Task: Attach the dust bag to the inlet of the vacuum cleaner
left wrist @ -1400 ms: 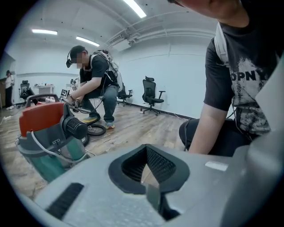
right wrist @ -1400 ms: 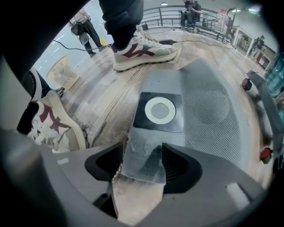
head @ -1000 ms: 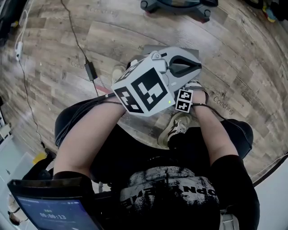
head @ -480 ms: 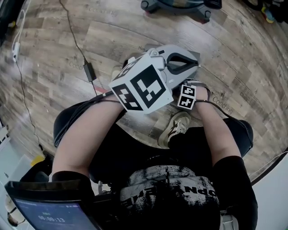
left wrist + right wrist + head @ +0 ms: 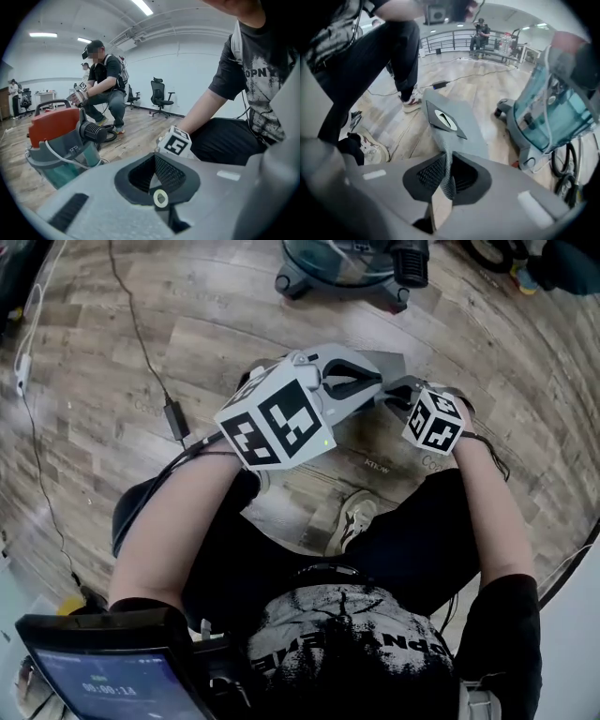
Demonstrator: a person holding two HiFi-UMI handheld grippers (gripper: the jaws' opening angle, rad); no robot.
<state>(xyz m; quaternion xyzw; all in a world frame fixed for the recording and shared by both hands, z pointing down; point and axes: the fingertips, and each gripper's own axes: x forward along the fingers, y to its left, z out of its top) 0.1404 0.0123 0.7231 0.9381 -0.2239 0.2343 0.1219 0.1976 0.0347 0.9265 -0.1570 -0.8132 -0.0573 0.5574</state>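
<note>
**Right tool pinches the dust bag; left tool pressed shut**

Head view: the left gripper (image 5: pixel 373 388) and right gripper (image 5: pixel 392 397) meet over the wooden floor (image 5: pixel 112 381), with the grey dust bag (image 5: pixel 386 360) at their tips. The vacuum cleaner (image 5: pixel 342 263) stands at the far edge.

Left gripper view: the left gripper (image 5: pixel 158 176) has its jaws pressed together with nothing visible between them. The vacuum cleaner (image 5: pixel 61 140) is at the left.

Right gripper view: the right gripper (image 5: pixel 447 180) clamps a fold of the dust bag (image 5: pixel 459 133), which reaches away from it. The vacuum cleaner (image 5: pixel 553 112) stands to the right, apart from the bag.
</note>
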